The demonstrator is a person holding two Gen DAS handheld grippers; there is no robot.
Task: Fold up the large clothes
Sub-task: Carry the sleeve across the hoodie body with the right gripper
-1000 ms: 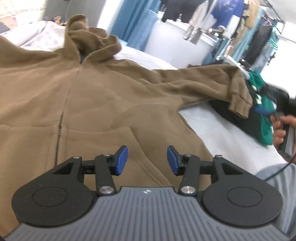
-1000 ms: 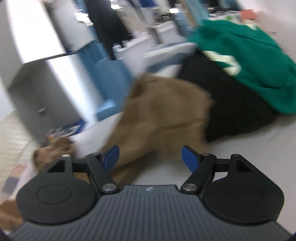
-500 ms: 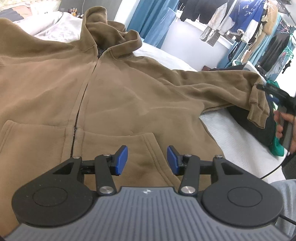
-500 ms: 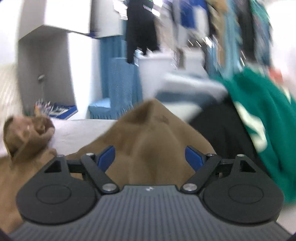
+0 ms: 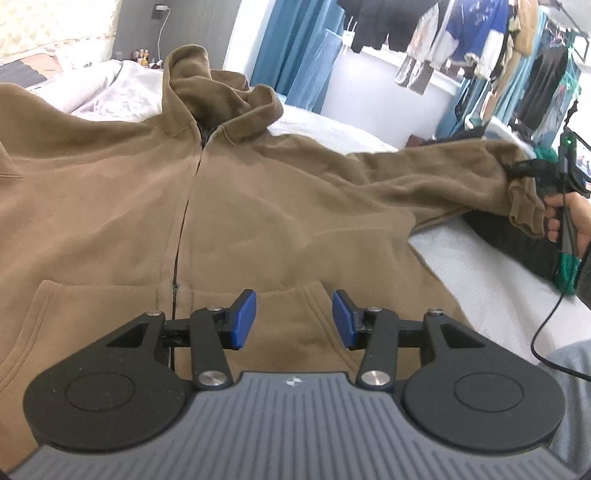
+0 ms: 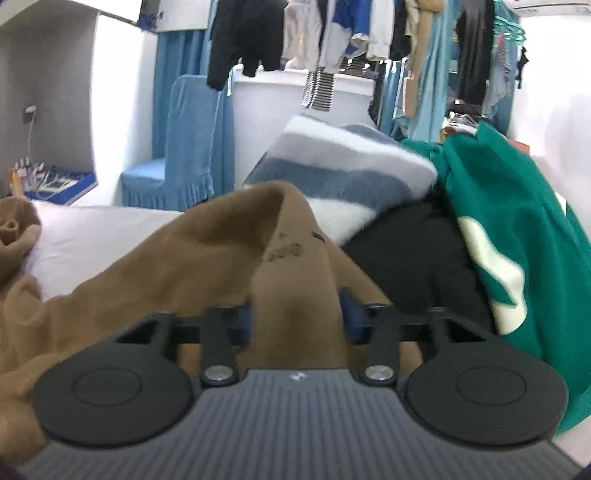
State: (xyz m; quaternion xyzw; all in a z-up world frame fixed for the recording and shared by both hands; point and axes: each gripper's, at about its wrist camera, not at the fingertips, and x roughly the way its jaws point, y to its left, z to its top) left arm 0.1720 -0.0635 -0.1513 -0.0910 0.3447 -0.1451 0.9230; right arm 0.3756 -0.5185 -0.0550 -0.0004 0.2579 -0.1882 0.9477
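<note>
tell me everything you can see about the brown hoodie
The brown fleece zip-up hoodie lies front up, spread over the white bed, zipped, hood crumpled at the top, pouch pockets near the hem. One sleeve stretches out sideways, its cuff end between the closing pads of the right claw. The open left claw hovers above a pocket.

bedroom in a home: white-sheeted bed (image 5: 461,266); rail of hanging clothes (image 6: 332,37); blue curtain (image 5: 291,48); blue-covered chair (image 6: 184,147); wall socket with charger cable (image 5: 160,22); heap of garments (image 6: 498,240) on the bed.
</note>
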